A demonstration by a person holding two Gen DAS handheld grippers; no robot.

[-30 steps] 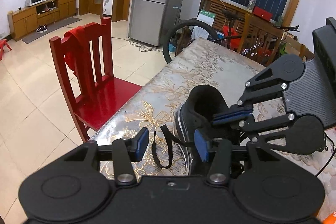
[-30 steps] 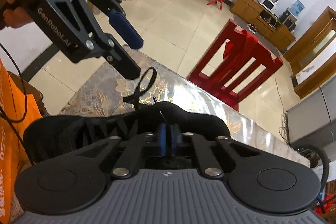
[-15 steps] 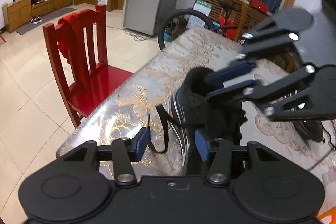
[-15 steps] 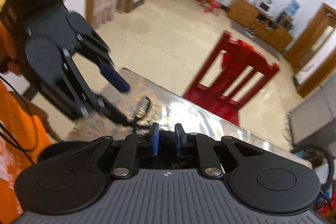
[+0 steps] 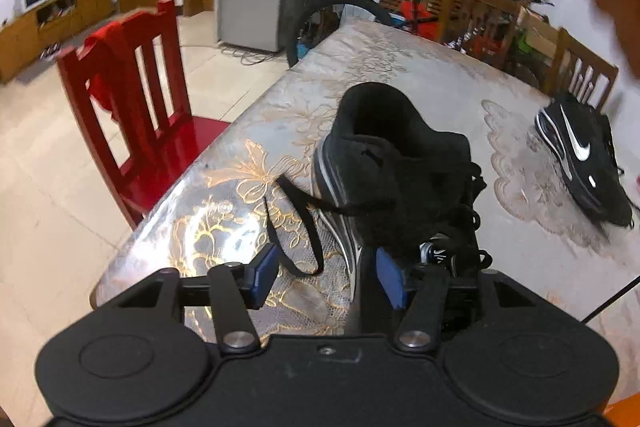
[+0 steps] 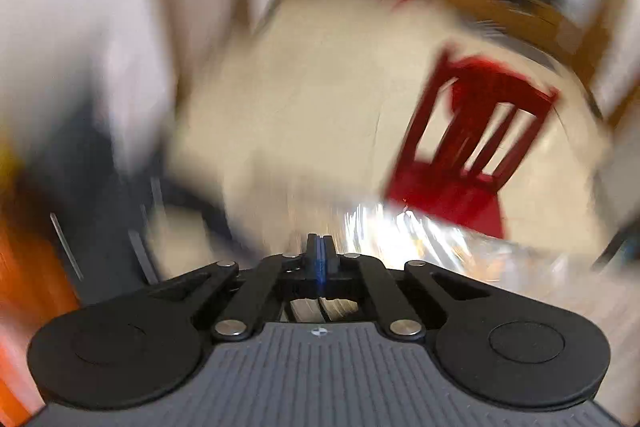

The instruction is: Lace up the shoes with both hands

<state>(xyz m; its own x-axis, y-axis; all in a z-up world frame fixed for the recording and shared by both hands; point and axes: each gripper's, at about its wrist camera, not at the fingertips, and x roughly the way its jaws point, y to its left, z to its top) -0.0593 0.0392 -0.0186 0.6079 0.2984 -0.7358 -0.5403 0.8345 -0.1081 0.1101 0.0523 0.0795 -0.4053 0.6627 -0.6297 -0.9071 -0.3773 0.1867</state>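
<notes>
Black shoe (image 5: 394, 163) — on the patterned table (image 5: 404, 59) near its edge, heel away from the left gripper (image 5: 326, 277). Lace (image 5: 298, 223) loops loose onto the tablecloth between that gripper's wide-spread pads. Second shoe (image 5: 578, 151) well apart. Right gripper (image 6: 319, 253) — pads pressed together, nothing visible between them; view blurred. Red chair (image 5: 132, 107) beside the table.

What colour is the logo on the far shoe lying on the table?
White, a swoosh on the side of the black sneaker; it shows best in the left wrist view.
</notes>
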